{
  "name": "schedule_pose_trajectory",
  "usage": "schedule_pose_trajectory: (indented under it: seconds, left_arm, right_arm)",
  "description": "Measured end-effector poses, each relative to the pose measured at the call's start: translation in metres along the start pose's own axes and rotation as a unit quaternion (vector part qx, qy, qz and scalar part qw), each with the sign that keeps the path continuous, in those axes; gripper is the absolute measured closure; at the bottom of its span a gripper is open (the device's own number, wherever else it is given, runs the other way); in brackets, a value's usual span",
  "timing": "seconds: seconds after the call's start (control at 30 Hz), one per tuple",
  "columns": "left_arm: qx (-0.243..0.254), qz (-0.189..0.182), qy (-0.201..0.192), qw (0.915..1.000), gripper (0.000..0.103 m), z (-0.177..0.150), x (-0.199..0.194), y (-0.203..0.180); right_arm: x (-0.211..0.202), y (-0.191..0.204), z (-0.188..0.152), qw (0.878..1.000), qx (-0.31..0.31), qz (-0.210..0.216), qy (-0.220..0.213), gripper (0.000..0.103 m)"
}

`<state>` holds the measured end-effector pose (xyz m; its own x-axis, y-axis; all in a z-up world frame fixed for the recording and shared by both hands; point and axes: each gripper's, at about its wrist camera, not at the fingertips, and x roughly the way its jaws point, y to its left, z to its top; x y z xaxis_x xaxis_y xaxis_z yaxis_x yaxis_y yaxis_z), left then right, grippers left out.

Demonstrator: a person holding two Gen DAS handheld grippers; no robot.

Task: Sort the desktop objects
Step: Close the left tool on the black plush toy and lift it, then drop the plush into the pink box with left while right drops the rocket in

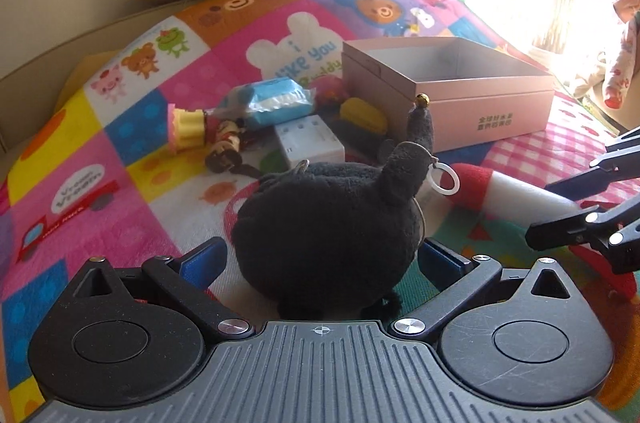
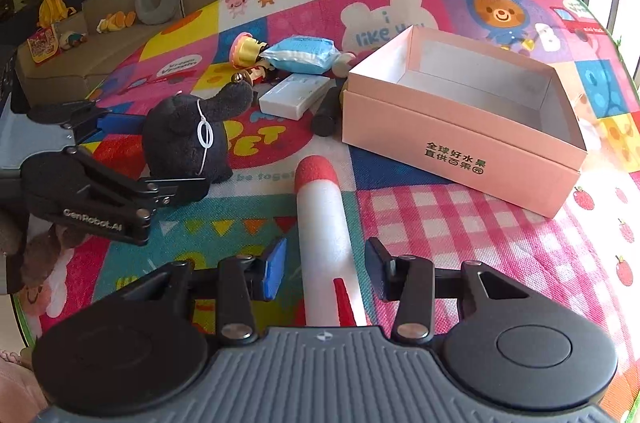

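Note:
A black plush toy [image 1: 328, 227] with a white plastic ring sits on the colourful play mat between the open fingers of my left gripper [image 1: 320, 261]; it also shows in the right wrist view [image 2: 184, 139]. A white foam rocket with a red tip [image 2: 324, 223] lies on the mat between the open fingers of my right gripper [image 2: 326, 269]; it also shows in the left wrist view [image 1: 516, 197]. An open, empty pink box [image 2: 460, 131] stands on the mat beyond both; it also shows in the left wrist view [image 1: 452, 91].
A heap of objects lies left of the box: a blue tissue pack [image 2: 300, 53], a white power strip [image 2: 292, 95], a doll figure [image 2: 252, 53], a black cylinder [image 2: 326, 115]. A sofa with cushions [image 2: 152, 3] runs along the mat's far side.

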<state>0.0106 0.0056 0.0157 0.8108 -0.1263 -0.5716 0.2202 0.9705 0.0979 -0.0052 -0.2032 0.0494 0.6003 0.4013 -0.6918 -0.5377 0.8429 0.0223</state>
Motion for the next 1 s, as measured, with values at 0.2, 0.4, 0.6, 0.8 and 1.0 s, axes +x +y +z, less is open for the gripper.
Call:
schedule_pose_trajectory:
  seconds: [0.2, 0.4, 0.6, 0.8, 1.0]
  left_arm:
    - [-0.011, 0.006, -0.022, 0.9997, 0.003, 0.007, -0.009, -0.003]
    - [0.002, 0.005, -0.016, 0.9999, 0.012, 0.012, -0.026, -0.013]
    - [0.046, -0.017, -0.065, 0.9967, 0.012, 0.032, -0.067, -0.042]
    - [0.075, -0.033, -0.126, 0.9887, 0.012, 0.075, -0.089, -0.066]
    - [0.05, -0.052, -0.157, 0.985, 0.011, 0.131, -0.056, -0.075]
  right_arm:
    - [-0.012, 0.0, -0.003, 1.0, 0.002, -0.002, 0.004, 0.075]
    - [-0.05, -0.008, -0.013, 1.0, 0.017, -0.009, -0.014, 0.075]
    - [-0.096, -0.017, -0.021, 0.998, 0.04, -0.008, -0.05, 0.075]
    - [-0.147, -0.04, -0.009, 0.99, 0.07, -0.012, -0.121, 0.075]
    - [-0.172, -0.083, 0.028, 0.972, 0.107, -0.038, -0.207, 0.075]
